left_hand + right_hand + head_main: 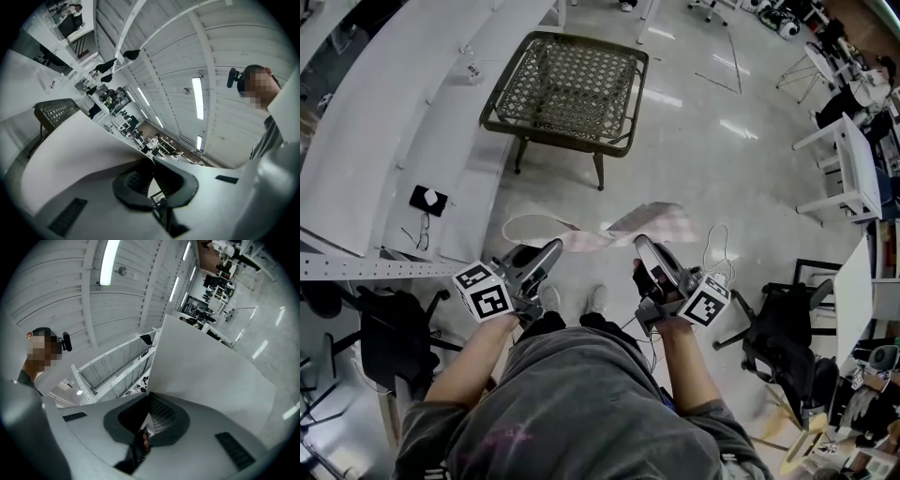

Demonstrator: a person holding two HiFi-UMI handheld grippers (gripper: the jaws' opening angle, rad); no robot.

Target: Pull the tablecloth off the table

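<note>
Tablecloth (pixel 614 231) hangs between left gripper (pixel 551 249) and right gripper (pixel 643 244), both jaws pinching its edge.

Grey short-sleeved shirt (pixel 581 412), dark trousers (pixel 551 324), white shoes (pixel 596 298).

The cloth (pixel 623 230) at mid-frame is thin, limp fabric, matt and faintly pink-checked. The bench (pixel 567 89) at upper middle has a woven lattice top in a dark, dull frame; the floor (pixel 712 150) is smooth and glossy. The left tool (pixel 153 158) and right tool (pixel 149 393) are smooth grey plastic with dark ribbed pads (pixel 161 414).
</note>
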